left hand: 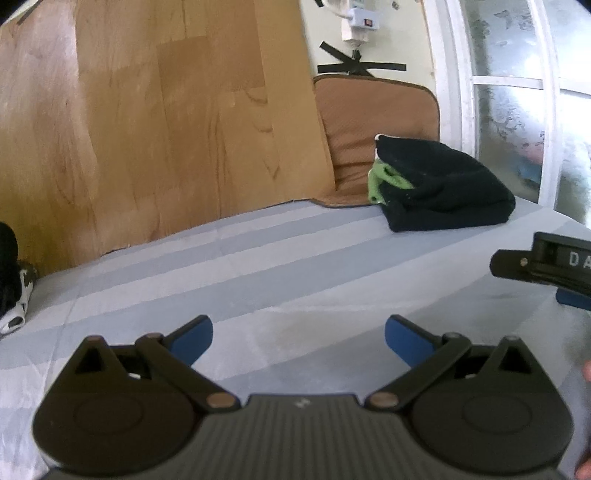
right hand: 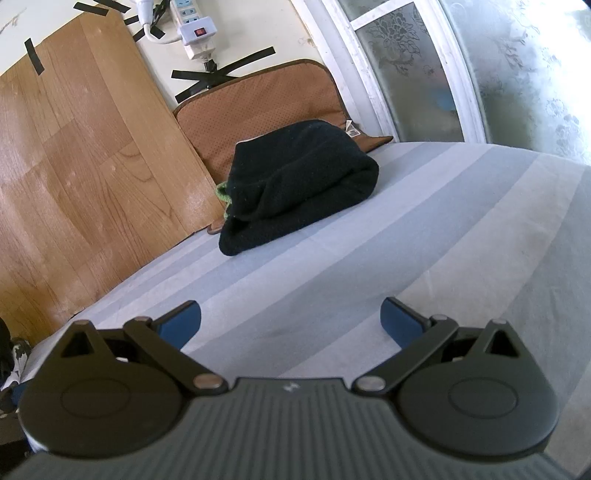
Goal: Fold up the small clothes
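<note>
A folded black garment (left hand: 443, 188) with a green piece (left hand: 384, 181) tucked in its left side lies at the far end of the striped grey-blue bed sheet (left hand: 295, 266). It also shows in the right wrist view (right hand: 299, 184), ahead and to the left. My left gripper (left hand: 298, 341) is open and empty, low over the sheet. My right gripper (right hand: 291, 325) is open and empty over the sheet. Part of the right gripper (left hand: 546, 262) shows at the right edge of the left wrist view.
A wood-pattern board (left hand: 155, 122) leans against the wall on the left. A brown cushion (left hand: 380, 122) stands behind the garment. A white power strip (right hand: 192, 29) hangs on the wall. A frosted window (right hand: 480, 66) is on the right. A black-and-white cloth (left hand: 14, 291) lies at the left edge.
</note>
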`<state>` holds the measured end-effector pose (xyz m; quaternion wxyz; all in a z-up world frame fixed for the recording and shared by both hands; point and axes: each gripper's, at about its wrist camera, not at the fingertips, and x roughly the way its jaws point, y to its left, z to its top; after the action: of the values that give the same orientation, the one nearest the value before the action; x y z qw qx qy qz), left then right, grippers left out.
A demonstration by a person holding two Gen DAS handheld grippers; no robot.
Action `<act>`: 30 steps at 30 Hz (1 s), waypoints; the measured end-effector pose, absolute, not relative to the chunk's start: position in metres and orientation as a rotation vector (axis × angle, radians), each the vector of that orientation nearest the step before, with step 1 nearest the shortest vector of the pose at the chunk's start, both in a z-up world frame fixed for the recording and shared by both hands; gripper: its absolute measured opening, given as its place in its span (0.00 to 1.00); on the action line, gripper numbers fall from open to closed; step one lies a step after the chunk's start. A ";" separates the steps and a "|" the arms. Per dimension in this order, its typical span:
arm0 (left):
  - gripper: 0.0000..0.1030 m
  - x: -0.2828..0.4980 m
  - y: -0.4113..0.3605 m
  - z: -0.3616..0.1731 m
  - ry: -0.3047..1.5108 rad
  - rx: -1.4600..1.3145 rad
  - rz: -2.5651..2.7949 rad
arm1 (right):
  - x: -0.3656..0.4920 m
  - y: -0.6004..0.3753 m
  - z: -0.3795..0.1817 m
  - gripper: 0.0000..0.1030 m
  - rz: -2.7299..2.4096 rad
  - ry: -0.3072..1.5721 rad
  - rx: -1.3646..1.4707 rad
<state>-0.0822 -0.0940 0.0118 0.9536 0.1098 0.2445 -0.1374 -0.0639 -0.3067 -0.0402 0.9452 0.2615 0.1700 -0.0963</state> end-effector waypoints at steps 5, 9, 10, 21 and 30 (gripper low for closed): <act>1.00 -0.081 -0.092 0.012 0.503 0.215 -0.287 | -0.064 -0.307 -0.040 1.00 -0.195 0.346 0.533; 1.00 -0.080 -0.090 0.013 0.506 0.213 -0.294 | -0.064 -0.307 -0.040 1.00 -0.195 0.346 0.533; 1.00 -0.081 -0.090 0.013 0.505 0.214 -0.295 | -0.064 -0.307 -0.040 1.00 -0.196 0.347 0.533; 1.00 -0.080 -0.087 0.012 0.505 0.211 -0.316 | -0.064 -0.306 -0.039 1.00 -0.194 0.345 0.536; 1.00 -0.078 -0.083 0.012 0.507 0.200 -0.312 | -0.070 -0.300 -0.037 1.00 -0.222 0.332 0.502</act>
<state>-0.0782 -0.0834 0.0124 0.9511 0.0985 0.2493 -0.1534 -0.0696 -0.3001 -0.0373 0.9490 0.2467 0.1631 -0.1090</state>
